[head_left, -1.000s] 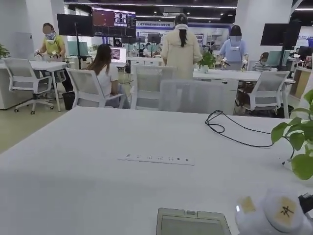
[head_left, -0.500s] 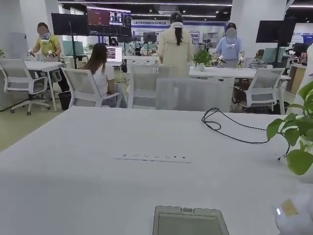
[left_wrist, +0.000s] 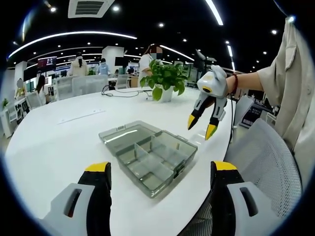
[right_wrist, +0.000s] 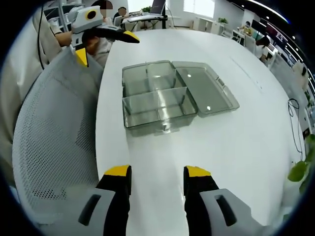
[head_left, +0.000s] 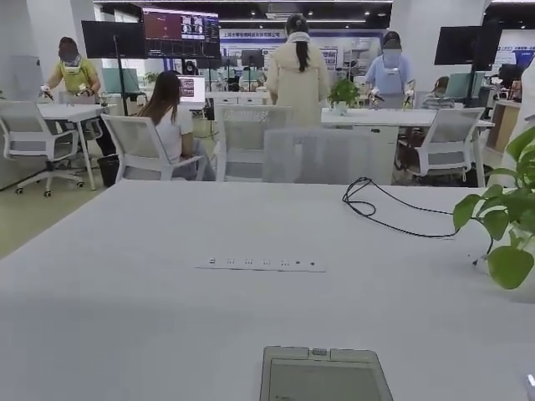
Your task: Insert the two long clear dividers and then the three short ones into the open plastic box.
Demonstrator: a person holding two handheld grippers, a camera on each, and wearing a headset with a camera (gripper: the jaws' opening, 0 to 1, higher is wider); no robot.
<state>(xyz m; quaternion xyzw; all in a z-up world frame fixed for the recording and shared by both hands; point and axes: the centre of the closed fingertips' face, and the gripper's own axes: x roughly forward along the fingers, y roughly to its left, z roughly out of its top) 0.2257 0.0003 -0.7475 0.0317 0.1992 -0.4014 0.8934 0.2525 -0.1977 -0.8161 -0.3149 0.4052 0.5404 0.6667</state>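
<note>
The clear plastic box (left_wrist: pixel 147 156) lies open near the table's edge, its lid (right_wrist: pixel 206 91) folded flat beside the base (right_wrist: pixel 156 101). Clear dividers stand inside the base and split it into compartments. In the head view the lid (head_left: pixel 326 376) lies at the bottom edge. My left gripper (left_wrist: pixel 160 169) is open, held off the table edge short of the box, with nothing between its jaws. My right gripper (right_wrist: pixel 157 173) is open and empty too, facing the box from the opposite side. Each gripper sees the other: the right gripper (left_wrist: pixel 202 125) and the left gripper (right_wrist: pixel 106 45), both hanging in the air.
A white mesh chair (right_wrist: pixel 54 142) stands against the table edge by the box. A potted plant (left_wrist: pixel 165 81), a black cable (head_left: pixel 393 217) and a flush power strip (head_left: pixel 261 264) are further along the white table (head_left: pixel 125 276). People and chairs are at the desks beyond.
The head camera has shifted a little. The white gripper at the lower right of the head view has dropped out of the picture. The box has stayed where it was.
</note>
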